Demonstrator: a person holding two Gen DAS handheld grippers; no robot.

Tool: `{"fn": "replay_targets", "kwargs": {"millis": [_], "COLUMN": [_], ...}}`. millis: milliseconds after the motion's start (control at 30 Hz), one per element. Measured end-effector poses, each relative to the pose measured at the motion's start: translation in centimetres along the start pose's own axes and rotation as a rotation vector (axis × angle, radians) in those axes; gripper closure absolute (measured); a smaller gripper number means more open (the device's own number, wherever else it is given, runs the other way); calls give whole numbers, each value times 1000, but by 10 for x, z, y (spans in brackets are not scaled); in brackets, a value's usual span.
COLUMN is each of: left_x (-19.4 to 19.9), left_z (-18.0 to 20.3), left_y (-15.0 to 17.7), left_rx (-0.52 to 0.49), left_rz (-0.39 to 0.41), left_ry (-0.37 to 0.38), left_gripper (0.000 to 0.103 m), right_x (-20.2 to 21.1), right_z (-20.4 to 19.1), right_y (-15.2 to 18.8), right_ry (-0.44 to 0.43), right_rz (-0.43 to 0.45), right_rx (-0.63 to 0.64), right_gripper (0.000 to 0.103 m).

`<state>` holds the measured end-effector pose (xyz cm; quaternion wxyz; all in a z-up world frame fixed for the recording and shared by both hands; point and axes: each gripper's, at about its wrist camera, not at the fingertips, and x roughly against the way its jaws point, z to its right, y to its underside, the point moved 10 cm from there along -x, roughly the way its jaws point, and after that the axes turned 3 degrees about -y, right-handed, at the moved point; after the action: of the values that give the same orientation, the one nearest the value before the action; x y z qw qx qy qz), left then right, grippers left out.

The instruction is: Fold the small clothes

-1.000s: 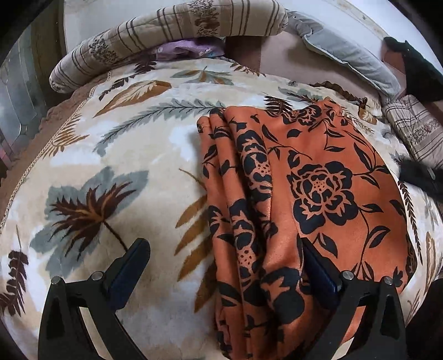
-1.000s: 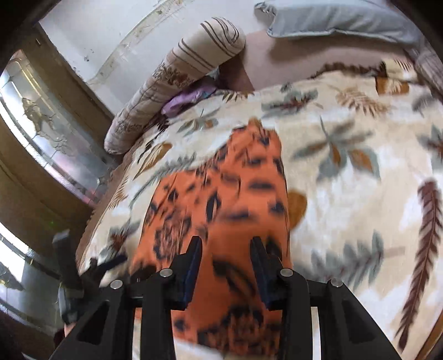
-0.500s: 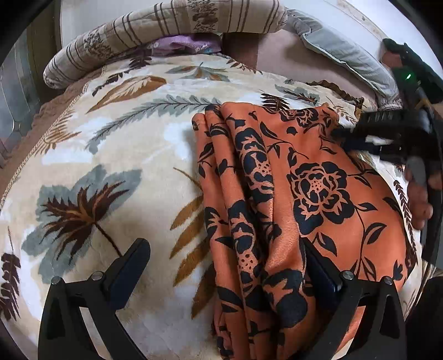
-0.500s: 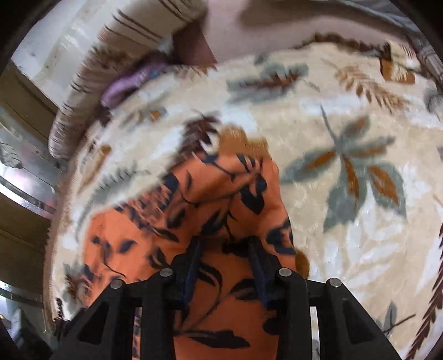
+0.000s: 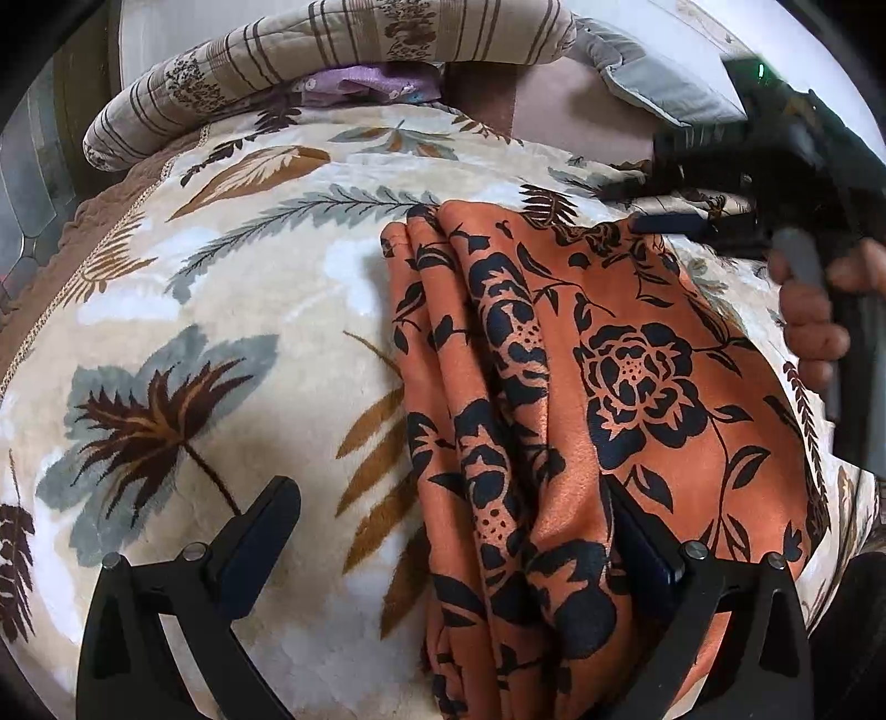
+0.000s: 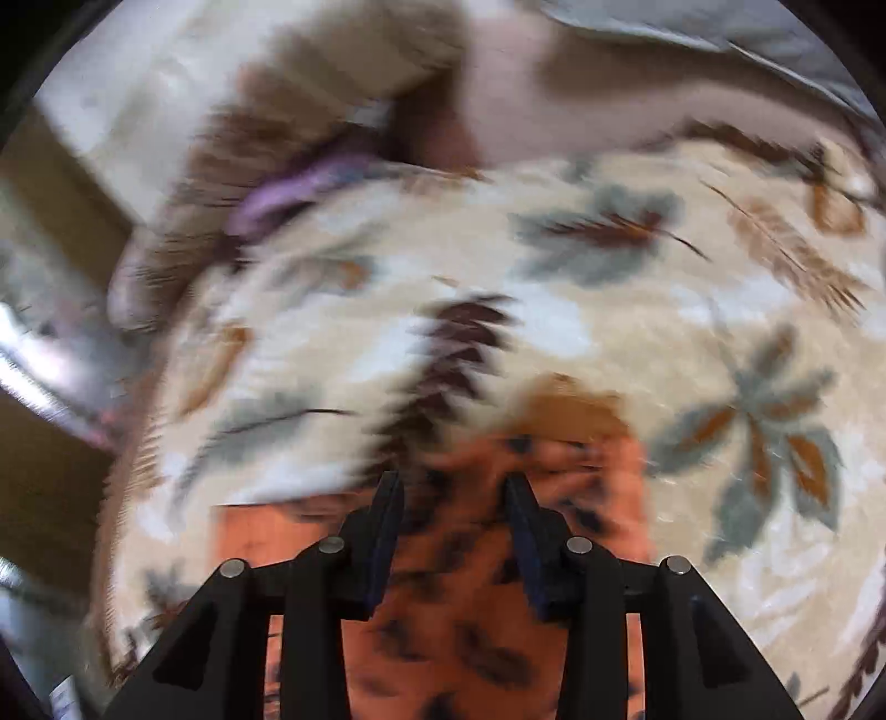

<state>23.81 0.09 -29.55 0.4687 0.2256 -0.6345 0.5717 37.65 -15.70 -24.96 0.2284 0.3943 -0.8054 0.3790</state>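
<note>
An orange satin garment printed with black flowers (image 5: 598,399) lay folded lengthwise on the cream plush leaf-patterned blanket (image 5: 232,310) covering the bed, its pleated edge toward the left. The left tongs (image 5: 454,531) stood spread wide, one finger over the blanket and the other resting against the cloth's near end. The right tongs (image 6: 453,498) reached the garment's far corner; their view was blurred, and whether they pinched cloth could not be told. A striped bolster pillow (image 5: 354,39) lay beyond.
</note>
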Motion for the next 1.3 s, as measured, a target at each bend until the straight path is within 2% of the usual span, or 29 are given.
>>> {"fn": "replay_targets", "kwargs": {"millis": [33,133,167,233,300,400,600,767,933,1100,1300], "left_x": [0,1,1,3,4,5,6,7,9,9,9], "left_z": [0,0,0,0,-1,0,0,2,3,4,4], "left_y": [0,0,1,1,1,1,1,1,1,2,1], "left_rx": [3,3,2,-2,-3,-7,-9,-12,-16,-20,-21], "left_rz": [-3,-2,-2,3,7,11,19,25,30,30,27], "left_ry": [2,0,-2,-11,-16,-17,-26,-35,-43,-51,-62], "left_gripper": [0,0,0,0,0,0,0,0,0,0,0], "right_x": [-5,-27,-38,-63,-70,-57,4,54,81,60,52], "right_z": [-14,-48,-55,-57,-57,-53,-42,-25,-11,13,19], "right_y": [4,18,26,40,41,38,46,76,109,137,136], "right_ry": [-44,-95,-102,-60,-41,-71,-103,-72,-47,-2,-17], "right_rz": [-34,-119,-154,-215,-200,-190,-123,-104,-108,-167,-145], "right_rx": [16,78,94,107,113,67,80,114,130,113,97], "right_gripper": [62,62,62,62,60,60,60,60,60,60,60]}}
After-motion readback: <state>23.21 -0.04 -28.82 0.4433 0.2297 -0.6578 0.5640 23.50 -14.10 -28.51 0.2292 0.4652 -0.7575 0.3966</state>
